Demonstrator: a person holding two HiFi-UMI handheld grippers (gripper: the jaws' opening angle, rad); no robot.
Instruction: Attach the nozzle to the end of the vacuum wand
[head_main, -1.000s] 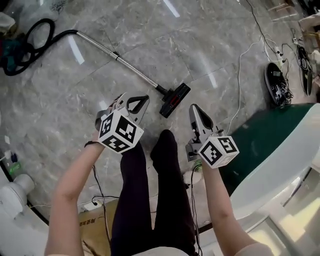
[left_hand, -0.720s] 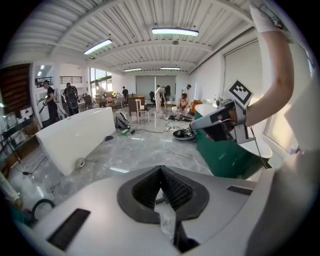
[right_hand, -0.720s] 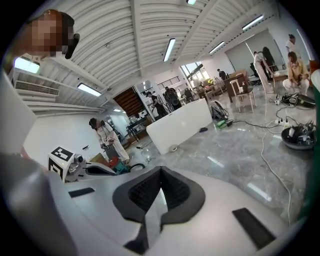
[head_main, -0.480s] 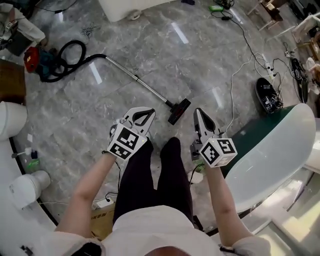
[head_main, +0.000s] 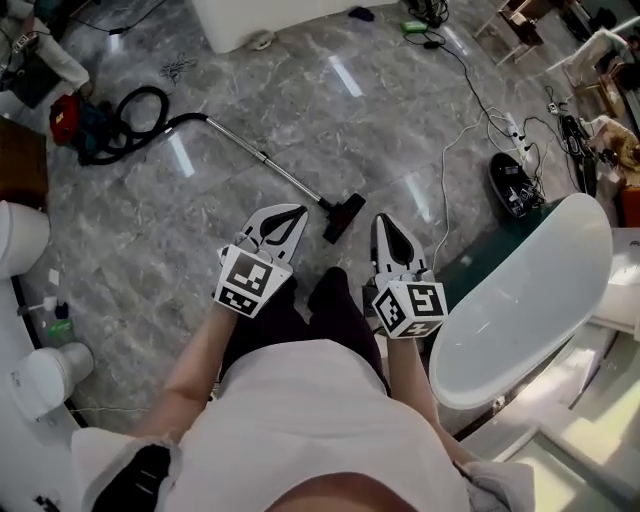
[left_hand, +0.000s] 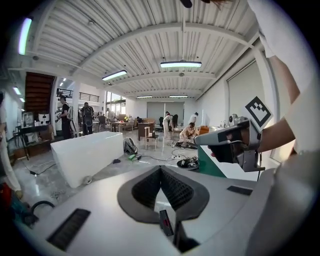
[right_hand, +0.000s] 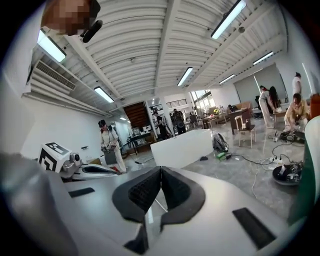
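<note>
Two grippers are held side by side above the person's legs (head_main: 335, 310), and both are closed with nothing in them. The left gripper (head_main: 296, 211) has its dark ribbed pads (left_hand: 145, 187) pressed tip to tip in its own view. The right gripper (head_main: 383, 221) shows the same shut, empty jaws in its view. Each gripper carries one marker cube (head_main: 246, 283), which makes two cubes. One vacuum wand (head_main: 262, 157) lies on the grey marble floor (head_main: 330, 110), running from the far left toward the near middle. One black nozzle (head_main: 343, 217) sits at the wand's near end, just beyond the tips of the two grippers and between them. It looks joined to the wand, though from this height the joint is too small to be sure of. One black hose (head_main: 135, 115) curls from the wand's far end to one red vacuum body (head_main: 68, 115) at the far left. On the right, one black disc-shaped device (head_main: 510, 185) rests on the floor, well apart from the nozzle. One large white oval shell (head_main: 525, 290), shaped like a tub, stands at the near right beside a dark green base (head_main: 470, 262). One long white block (head_main: 260, 20) lies at the far side. The gripper views show several people (left_hand: 87, 117) standing and sitting in the far part of the hall.
</note>
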